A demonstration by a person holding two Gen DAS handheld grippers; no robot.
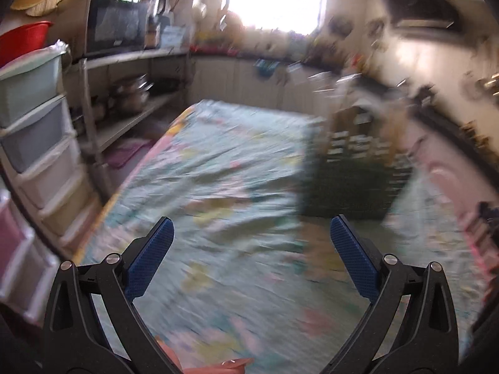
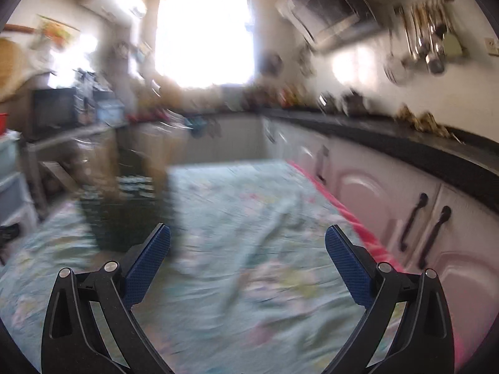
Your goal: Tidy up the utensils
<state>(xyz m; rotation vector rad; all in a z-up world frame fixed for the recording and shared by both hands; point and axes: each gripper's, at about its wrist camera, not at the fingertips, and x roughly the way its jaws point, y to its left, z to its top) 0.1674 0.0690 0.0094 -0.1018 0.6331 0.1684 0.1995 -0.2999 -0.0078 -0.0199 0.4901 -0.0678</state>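
Both views are smeared by motion. My left gripper (image 1: 251, 233) is open above a table under a pale green flowered cloth (image 1: 218, 162), nothing between its blue pads. A dark green basket (image 1: 346, 184) with blurred items standing in it sits on the cloth ahead and to the right of it. My right gripper (image 2: 248, 243) is also open and holds nothing. The same dark basket (image 2: 124, 212) lies ahead to its left. I cannot make out single utensils on the cloth. Ladles and spoons (image 2: 427, 40) hang on the wall at the upper right.
Stacked plastic drawers (image 1: 37, 143) and a shelf rack with pots (image 1: 131, 93) and a microwave (image 1: 115, 25) stand left of the table. A dark counter (image 2: 405, 143) over pink cabinet doors (image 2: 374, 199) runs along the right. A bright window (image 2: 202, 31) is at the back.
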